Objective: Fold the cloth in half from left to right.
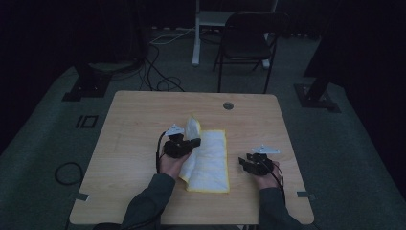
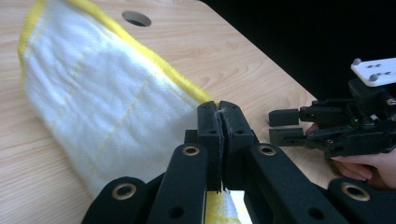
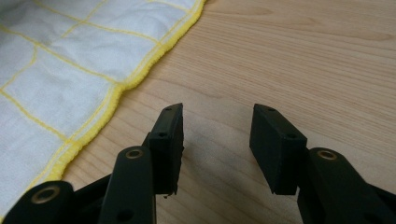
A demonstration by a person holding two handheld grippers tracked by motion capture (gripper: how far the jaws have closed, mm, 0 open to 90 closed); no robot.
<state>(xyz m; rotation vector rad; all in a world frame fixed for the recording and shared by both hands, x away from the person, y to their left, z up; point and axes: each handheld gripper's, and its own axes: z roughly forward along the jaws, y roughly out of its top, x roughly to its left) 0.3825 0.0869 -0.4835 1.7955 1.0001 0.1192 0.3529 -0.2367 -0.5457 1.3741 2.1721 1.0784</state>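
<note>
A white cloth with yellow edging and yellow grid lines [image 1: 210, 158] lies on the wooden table [image 1: 134, 120], its left part lifted and folding over to the right. My left gripper [image 1: 195, 142] is shut on the cloth's yellow edge; in the left gripper view the closed jaws [image 2: 219, 109] pinch the hem of the cloth [image 2: 102, 98], which hangs over the table. My right gripper [image 1: 243, 163] stands open to the right of the cloth. In the right gripper view its gripper [image 3: 215, 116] has bare wood between the jaws, and the cloth [image 3: 70, 60] lies to the left.
A round cable hole [image 1: 228, 105] sits near the table's far edge. A dark chair [image 1: 246, 40] and a white stand [image 1: 197, 33] are on the floor beyond the table, with cables [image 1: 158, 72] trailing there. The room is dim.
</note>
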